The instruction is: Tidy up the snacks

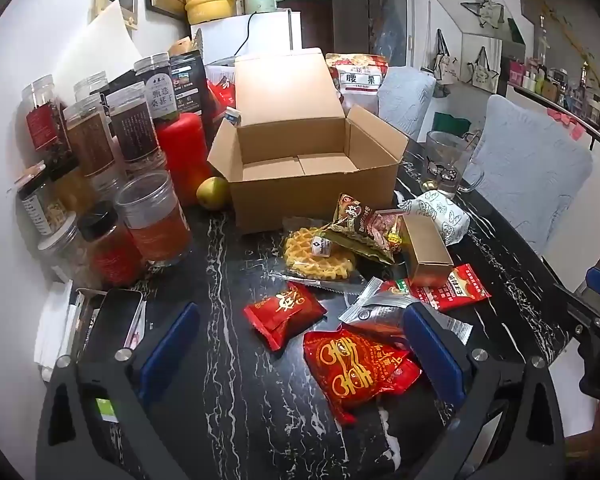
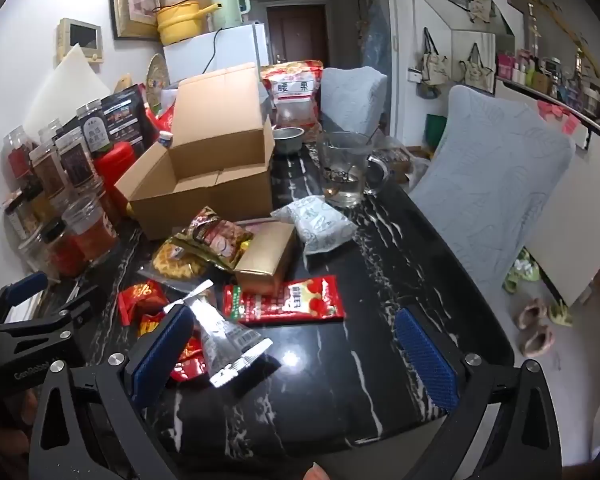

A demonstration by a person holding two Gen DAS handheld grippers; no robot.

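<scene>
Heads up, both your left gripper (image 1: 300, 354) and right gripper (image 2: 294, 354) are wide open and empty over the snack packets (image 1: 364, 364) lying before the empty cardboard box (image 1: 300, 160), so those slippery overlapping wrappers could slide or come up two together.

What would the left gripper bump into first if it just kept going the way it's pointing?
Probably the big red snack packet lying between the open left gripper fingers, with a smaller red packet just beyond. Depth is hard to judge.
</scene>
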